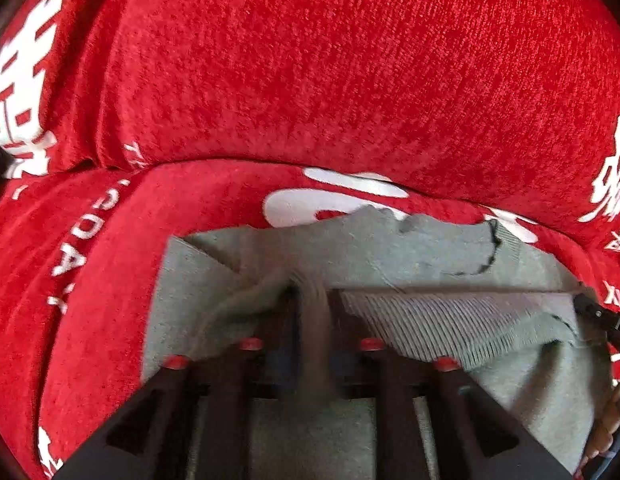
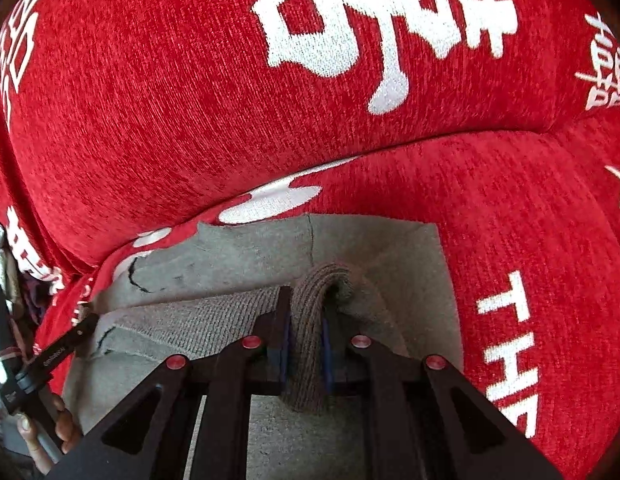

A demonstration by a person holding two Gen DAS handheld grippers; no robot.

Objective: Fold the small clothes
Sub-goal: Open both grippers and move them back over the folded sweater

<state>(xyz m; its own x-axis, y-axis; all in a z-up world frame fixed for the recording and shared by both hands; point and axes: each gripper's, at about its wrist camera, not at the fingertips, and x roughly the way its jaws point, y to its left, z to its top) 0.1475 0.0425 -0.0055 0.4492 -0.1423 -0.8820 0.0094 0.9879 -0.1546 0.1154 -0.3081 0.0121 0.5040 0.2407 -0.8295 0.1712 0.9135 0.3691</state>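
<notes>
The grey garment [image 2: 246, 248] lies near the red sofa [image 2: 190, 100] seat's back edge. Right gripper [image 2: 306, 320] pinches its hem; left gripper [image 1: 310, 320] stands half open, fabric between. One-sided release could skew the fold.

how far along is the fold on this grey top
Done: the grey top lies on the red cover, its ribbed hem brought over. In hand: right tongs pinch a ribbed fold; left tongs straddle one. Left: releasing and flattening.
</notes>
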